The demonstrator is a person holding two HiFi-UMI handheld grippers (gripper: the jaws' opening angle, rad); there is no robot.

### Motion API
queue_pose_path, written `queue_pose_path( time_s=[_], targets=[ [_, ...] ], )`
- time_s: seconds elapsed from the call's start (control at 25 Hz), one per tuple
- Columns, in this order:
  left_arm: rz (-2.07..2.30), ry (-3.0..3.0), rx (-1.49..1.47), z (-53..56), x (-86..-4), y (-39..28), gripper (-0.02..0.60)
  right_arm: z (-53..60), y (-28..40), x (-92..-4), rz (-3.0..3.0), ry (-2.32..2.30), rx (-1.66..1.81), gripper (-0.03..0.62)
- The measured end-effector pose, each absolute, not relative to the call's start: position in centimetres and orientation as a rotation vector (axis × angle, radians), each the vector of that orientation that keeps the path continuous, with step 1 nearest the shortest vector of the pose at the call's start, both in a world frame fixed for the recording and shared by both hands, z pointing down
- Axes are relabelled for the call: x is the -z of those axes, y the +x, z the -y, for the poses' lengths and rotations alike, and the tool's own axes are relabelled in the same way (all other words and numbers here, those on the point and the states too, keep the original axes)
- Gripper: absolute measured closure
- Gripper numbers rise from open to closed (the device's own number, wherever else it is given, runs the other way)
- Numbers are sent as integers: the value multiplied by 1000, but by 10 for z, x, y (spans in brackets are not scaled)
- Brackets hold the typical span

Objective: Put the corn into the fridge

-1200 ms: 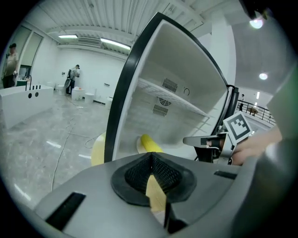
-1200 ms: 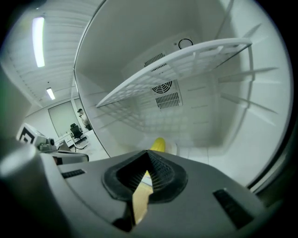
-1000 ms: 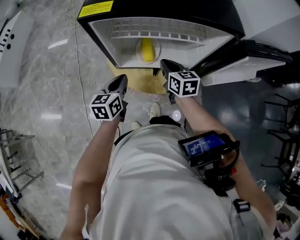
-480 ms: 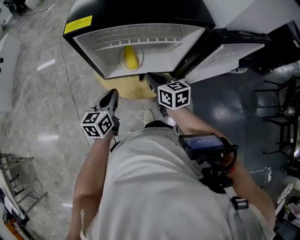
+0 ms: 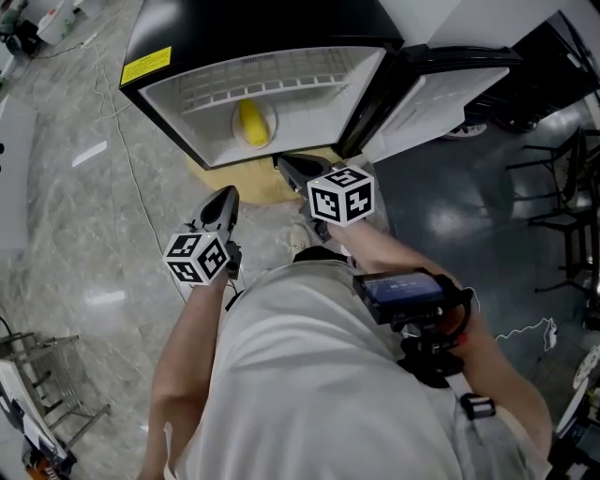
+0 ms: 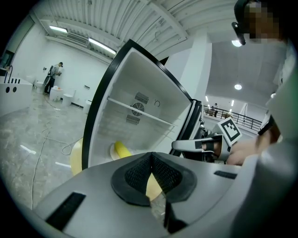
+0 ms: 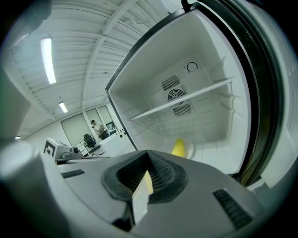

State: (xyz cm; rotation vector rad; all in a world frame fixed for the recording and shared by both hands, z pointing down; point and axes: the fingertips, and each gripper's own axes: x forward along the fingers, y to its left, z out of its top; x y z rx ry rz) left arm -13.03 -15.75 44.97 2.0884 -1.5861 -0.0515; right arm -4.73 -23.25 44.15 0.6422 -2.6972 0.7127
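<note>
Before the open fridge (image 5: 309,103) with corn (image 5: 251,122) inside, left claw (image 5: 227,194) and right claw (image 5: 283,163) are closed, empty.

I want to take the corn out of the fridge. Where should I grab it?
Probably around the middle of the corn, reaching in through the open front of the fridge. It lies flat on a plate, long and narrow, so the jaws can close across its sides.
</note>
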Motion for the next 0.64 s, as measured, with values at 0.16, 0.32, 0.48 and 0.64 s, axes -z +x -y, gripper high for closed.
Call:
queue_pose_path(
  time_s=[0.16,0.32,0.48,0.64],
  targets=[
    [1590,2097,42,154,-448,-130,572,224,-48,-440,2706,619,-689,586],
    [1584,2103,35,153,-449,-126,572,218,-47,-440,2708,601,-677,586],
    [1583,2109,31,153,-450,-122,572,217,-47,-439,2713,590,-653,586],
    [1587,2108,29,153,-450,-121,572,215,-47,-438,2714,575,-635,586]
  ],
)
